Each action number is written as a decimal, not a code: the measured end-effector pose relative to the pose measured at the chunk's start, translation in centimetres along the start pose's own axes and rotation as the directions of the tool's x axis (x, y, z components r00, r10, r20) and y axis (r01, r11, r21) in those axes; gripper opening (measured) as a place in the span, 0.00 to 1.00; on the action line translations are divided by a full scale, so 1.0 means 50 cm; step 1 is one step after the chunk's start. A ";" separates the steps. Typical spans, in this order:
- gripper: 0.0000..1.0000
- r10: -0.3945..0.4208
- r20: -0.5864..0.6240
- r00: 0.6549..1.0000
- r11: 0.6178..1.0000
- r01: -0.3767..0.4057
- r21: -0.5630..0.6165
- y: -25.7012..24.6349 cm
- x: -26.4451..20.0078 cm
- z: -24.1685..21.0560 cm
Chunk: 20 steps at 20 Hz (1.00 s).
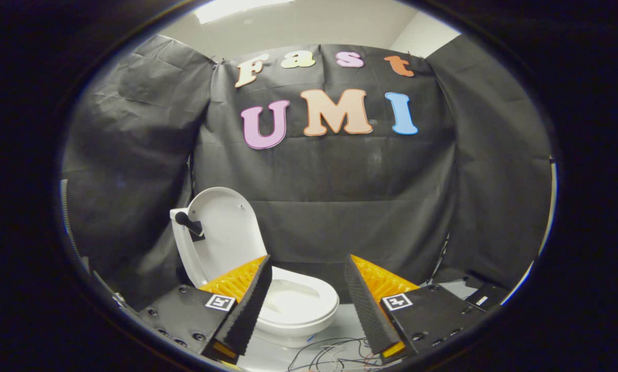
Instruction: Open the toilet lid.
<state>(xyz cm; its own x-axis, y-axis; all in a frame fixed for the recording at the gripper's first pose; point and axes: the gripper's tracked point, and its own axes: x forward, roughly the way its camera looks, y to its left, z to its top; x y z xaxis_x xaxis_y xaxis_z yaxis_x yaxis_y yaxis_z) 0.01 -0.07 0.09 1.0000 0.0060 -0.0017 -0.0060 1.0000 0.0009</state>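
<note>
Gripper view: toilet lid (225, 227) stands raised above the bowl (301, 305); the tool (308, 299) hangs with fingers spread wide, gripping nothing, bowl beyond them.

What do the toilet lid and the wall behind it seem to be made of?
Lid: probably hard plastic, white and smooth, with a soft sheen; it stands raised. Wall: black matte cloth, creased and hanging in folds. The open claw holds nothing.
</note>
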 end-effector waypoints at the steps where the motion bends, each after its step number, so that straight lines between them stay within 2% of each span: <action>1: 0.85 0.000 0.000 1.000 1.000 0.000 -0.001 -0.001 -0.004 0.001; 2: 0.90 0.002 -0.001 1.000 1.000 -0.002 0.000 0.000 0.001 0.000; 20: 0.90 0.003 -0.004 1.000 1.000 -0.003 -0.003 -0.004 -0.004 0.004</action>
<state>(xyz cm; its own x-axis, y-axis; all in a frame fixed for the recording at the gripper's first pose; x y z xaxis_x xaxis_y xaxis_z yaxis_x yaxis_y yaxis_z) -0.21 -0.28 0.28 0.9999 0.0092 -0.0060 -0.0092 1.0000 -0.0018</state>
